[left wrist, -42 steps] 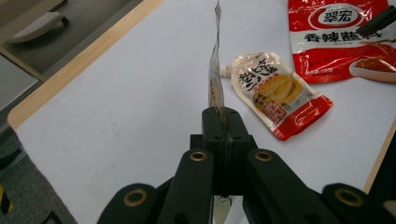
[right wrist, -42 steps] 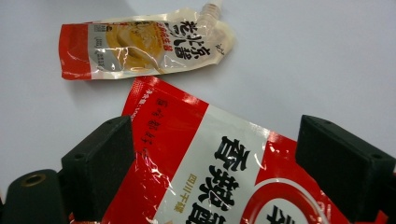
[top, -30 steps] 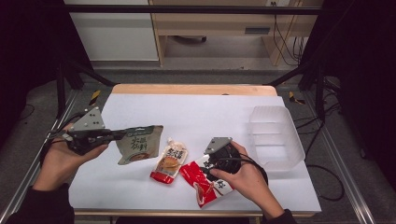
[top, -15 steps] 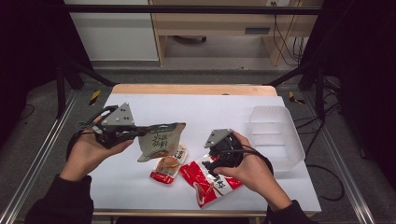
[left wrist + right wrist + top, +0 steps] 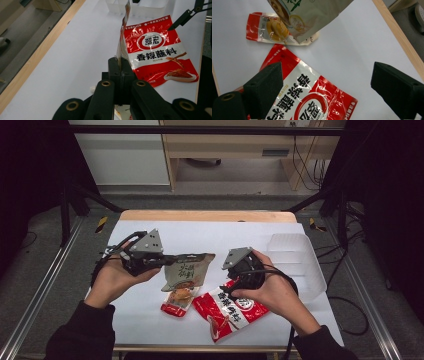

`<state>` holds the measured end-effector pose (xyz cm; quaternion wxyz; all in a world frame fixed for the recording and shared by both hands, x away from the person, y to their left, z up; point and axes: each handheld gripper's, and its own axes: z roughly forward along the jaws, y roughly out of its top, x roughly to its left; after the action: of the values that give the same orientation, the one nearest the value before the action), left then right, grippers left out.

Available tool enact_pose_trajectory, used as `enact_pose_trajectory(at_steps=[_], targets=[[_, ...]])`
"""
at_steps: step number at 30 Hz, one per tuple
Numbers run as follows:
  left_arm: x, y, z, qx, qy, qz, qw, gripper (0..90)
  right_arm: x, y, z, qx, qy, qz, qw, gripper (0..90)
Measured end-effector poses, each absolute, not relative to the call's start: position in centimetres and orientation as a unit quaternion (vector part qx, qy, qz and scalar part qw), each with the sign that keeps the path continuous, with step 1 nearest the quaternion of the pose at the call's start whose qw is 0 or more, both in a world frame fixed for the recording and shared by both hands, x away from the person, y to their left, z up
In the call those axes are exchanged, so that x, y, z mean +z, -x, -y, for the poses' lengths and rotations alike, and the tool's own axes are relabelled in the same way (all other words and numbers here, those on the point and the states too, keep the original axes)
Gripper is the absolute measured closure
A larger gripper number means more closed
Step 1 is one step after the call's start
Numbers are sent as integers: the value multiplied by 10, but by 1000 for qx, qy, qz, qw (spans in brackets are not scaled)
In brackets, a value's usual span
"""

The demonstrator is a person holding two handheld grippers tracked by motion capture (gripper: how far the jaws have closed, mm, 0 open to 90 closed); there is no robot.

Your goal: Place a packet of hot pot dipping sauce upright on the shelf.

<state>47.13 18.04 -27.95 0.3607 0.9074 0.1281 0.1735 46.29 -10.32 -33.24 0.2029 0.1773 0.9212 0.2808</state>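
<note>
My left gripper (image 5: 167, 262) is shut on the edge of a pale green snack pouch (image 5: 187, 270) and holds it off the table. In the left gripper view the jaws (image 5: 120, 65) pinch that pouch (image 5: 123, 32), seen edge-on. A red pouch (image 5: 227, 309) lies flat on the white table. My right gripper (image 5: 234, 279) hovers just above it. Its jaws (image 5: 327, 87) have just been opening and stand wide with nothing between them, the red pouch (image 5: 307, 105) below. A small red and clear pouch (image 5: 177, 301) lies partly under the hanging pale pouch (image 5: 304, 12).
A clear plastic tray (image 5: 300, 262) stands at the table's right side, just beyond my right hand. The wooden far edge (image 5: 207, 216) bounds the white table top (image 5: 220, 237). Metal frame rails run along both sides.
My left gripper has carried the pale pouch to the right, over the small pouch. My right gripper has risen off the red pouch, its jaws a little wider.
</note>
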Motion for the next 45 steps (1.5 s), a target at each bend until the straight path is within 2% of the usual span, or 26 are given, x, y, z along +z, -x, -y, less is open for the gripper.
enact_pose_trajectory(at_steps=[17,24,25,27,29,30,31,33,35,45], targets=[[-286,-478,-154,158,-919,-100,346,900,-317,-484,93,269,-147,-928,209,208],[-286,-472,-144,152,-920,-81,353,900,-314,-489,84,267,-118,-937,190,377],[-286,-471,-143,153,-921,-77,351,900,-314,-489,84,267,-118,-937,190,377],[-286,-470,-140,152,-921,-74,351,900,-316,-489,82,271,-111,-940,173,444],[-286,-469,-138,151,-921,-73,352,900,-316,-488,81,270,-112,-942,167,465],[-286,-469,-138,151,-922,-71,351,900,-318,-488,79,262,-108,-946,157,536],[-286,-469,-137,151,-921,-71,351,900,-318,-488,79,262,-108,-946,157,536],[-287,-470,-135,152,-922,-71,349,900,-318,-487,77,254,-105,-950,145,604],[-288,-471,-135,151,-922,-72,349,900,-318,-487,77,254,-103,-951,145,620],[-290,-472,-136,148,-918,-77,360,900,-317,-487,76,256,-90,-952,145,879]])
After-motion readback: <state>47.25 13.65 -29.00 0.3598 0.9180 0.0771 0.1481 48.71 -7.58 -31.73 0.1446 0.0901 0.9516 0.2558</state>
